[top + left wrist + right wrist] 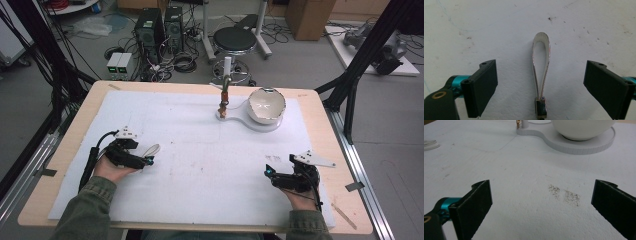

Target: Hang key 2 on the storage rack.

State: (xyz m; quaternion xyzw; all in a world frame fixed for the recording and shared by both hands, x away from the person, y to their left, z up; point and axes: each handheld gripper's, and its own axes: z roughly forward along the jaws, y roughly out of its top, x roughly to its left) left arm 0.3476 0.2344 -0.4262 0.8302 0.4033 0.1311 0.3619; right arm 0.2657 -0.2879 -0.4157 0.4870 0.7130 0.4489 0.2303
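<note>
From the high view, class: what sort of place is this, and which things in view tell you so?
Most likely a research lab or workshop: computer towers stand on the floor among tangled cables, a stool sits beyond the table, and black frame struts surround it.

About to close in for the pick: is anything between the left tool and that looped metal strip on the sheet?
Nothing visible. The looped metal strip lies flat on the white sheet, centred between the left tool's open jaws, with bare sheet on both sides. The bowl stand sits far off.
</note>
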